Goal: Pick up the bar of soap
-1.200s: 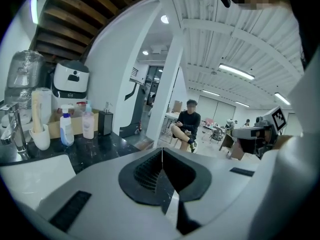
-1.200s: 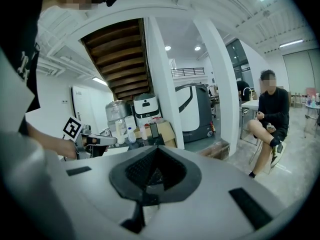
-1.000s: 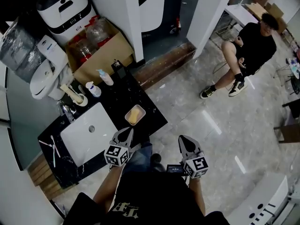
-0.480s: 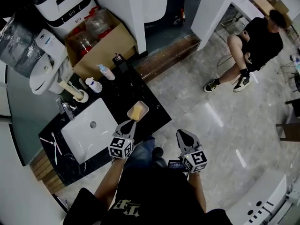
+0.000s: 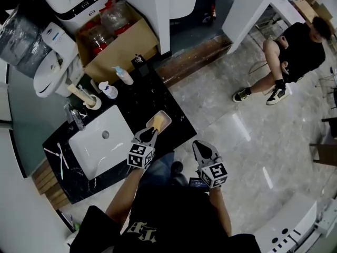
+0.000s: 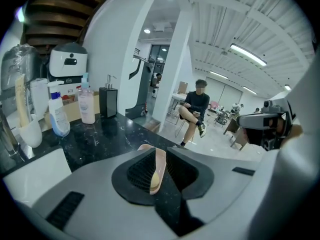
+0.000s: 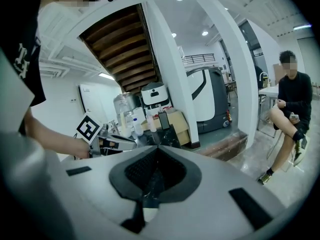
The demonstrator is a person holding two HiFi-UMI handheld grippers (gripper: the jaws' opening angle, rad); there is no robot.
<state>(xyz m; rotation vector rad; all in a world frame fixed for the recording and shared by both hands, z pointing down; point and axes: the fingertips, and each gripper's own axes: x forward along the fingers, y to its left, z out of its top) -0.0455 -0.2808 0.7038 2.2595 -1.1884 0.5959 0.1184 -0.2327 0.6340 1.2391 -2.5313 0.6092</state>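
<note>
Soap (image 5: 156, 123) is being seen in dish (image 5: 165, 118) on counter (image 5: 131, 101), just right of sink (image 5: 100, 144) and near the front edge. It's not yet lifted.

Left gripper (image 5: 151, 134) is being held right of sink and angled down, with its tips at the dish's near end. Its jaws have just been opening and are now being kept a narrow slit apart. In left gripper view the dish is being seen through that slit, beyond the tips. Nothing is being pinched and the pads are not pressing on anything.

Right gripper (image 5: 197, 145) is being held well right of sink, off the counter and over the floor. Its jaws are being kept together at the tips, with nothing in them.

Two bottles (image 5: 117, 82) and tap (image 5: 75, 117) are being seen behind sink. Box (image 5: 113, 51) is being seen further behind it. A person (image 5: 295, 51) is being seen seated far right of sink, across the floor.
</note>
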